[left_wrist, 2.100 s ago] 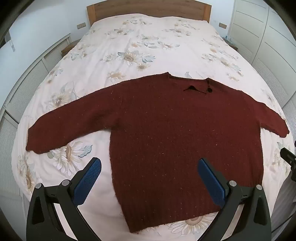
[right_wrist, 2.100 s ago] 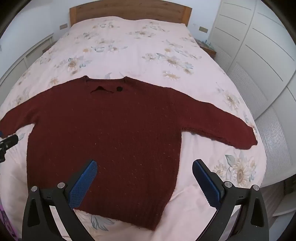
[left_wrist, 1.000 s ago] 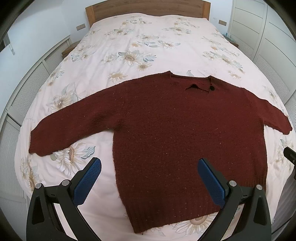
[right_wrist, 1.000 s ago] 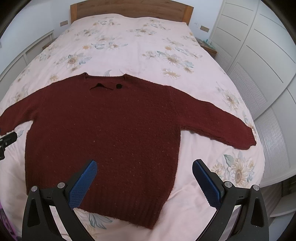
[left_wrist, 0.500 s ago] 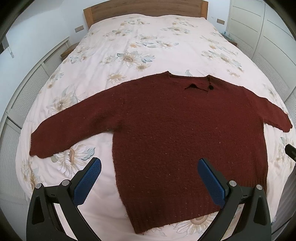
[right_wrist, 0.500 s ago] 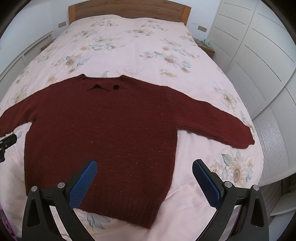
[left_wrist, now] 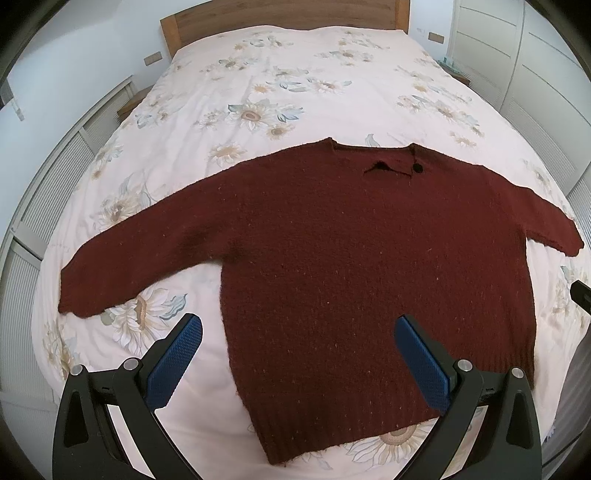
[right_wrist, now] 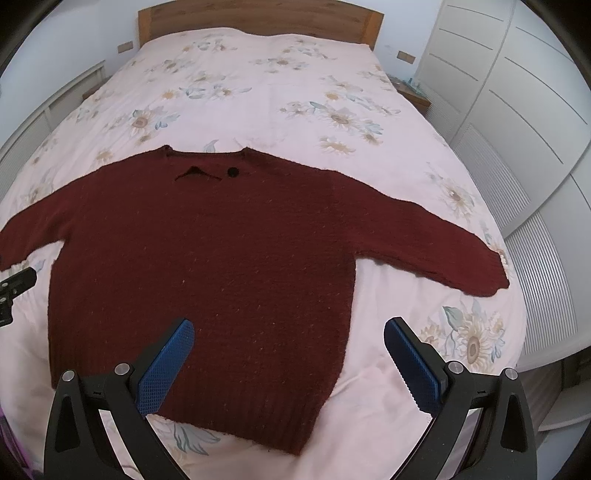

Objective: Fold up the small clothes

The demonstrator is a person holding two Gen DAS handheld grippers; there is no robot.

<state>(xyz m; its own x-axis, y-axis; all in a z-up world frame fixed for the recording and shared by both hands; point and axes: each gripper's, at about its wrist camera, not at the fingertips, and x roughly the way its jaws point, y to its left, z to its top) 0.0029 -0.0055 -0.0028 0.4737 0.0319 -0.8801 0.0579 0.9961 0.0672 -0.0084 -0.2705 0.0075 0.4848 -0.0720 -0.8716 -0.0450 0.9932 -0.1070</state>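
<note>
Jaws spread wide, sweater [left_wrist: 369,258] lying beyond them

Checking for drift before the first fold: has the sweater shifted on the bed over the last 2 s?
No. The sweater keeps its place against the sunflower print by its sleeve cuff; small frame shifts look like camera motion. Both grippers, left and right, hover open above it.

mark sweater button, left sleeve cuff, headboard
button [right_wrist: 232,171]: right wrist view, its dark centre by the neckline.
left sleeve cuff [left_wrist: 79,291]: left wrist view, end of the sleeve.
headboard [left_wrist: 284,16]: left wrist view, middle of the wooden panel.
</note>
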